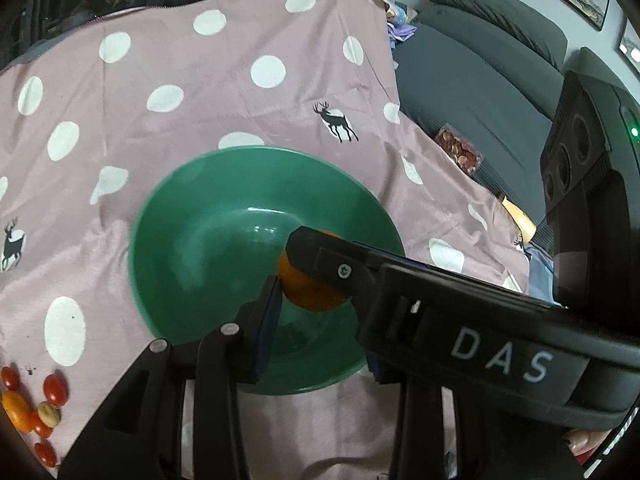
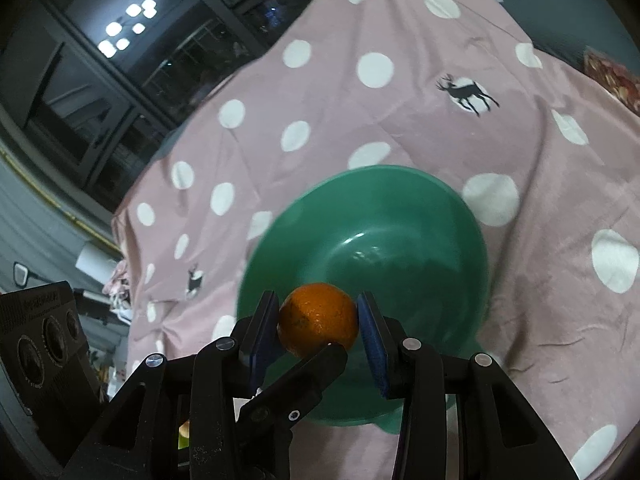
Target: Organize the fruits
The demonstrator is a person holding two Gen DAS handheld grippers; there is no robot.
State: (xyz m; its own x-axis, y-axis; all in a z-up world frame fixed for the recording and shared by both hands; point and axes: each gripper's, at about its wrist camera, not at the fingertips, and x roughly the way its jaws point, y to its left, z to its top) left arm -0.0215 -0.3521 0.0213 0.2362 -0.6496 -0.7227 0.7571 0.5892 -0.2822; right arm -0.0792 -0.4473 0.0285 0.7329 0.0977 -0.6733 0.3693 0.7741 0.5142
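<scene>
Right-hand jaws: I am seeing the right gripper (image 2: 316,308) clenching the orange (image 2: 318,320), both blue pads pressing its sides.

Left-hand jaws: the left gripper (image 1: 320,320) is showing a gap between its pads. One pad is touching the orange at its tip and the other finger is hiding behind the right gripper's body, so I cannot tell whether it is gripping.

Task item, place: the orange is hanging over the near side of the green bowl (image 2: 400,170), above its hollow, not resting in it.

Edges and room: the bowl is sitting toward the near edge of the spotted pink cloth (image 1: 200,100). Bare cloth is lying open beyond it up to the far edge, and on both sides. The two grippers are crowding each other at the fruit.

Surface and room: the cloth is lying wrinkled, with white dots and deer prints. A dark sofa (image 1: 480,92) is running along the cloth's right edge, and a packet of reddish pieces (image 1: 460,152) is lying on the sofa at that edge.

Left view only: cherry tomatoes (image 1: 54,390), a small orange fruit (image 1: 16,410) and a pale round piece (image 1: 49,415) are clustering at the cloth's near left corner.

Right view only: a dark window (image 2: 120,60) is reflecting lamps beyond the far left edge, and the left gripper's finger (image 2: 320,364) is reaching under the orange.
</scene>
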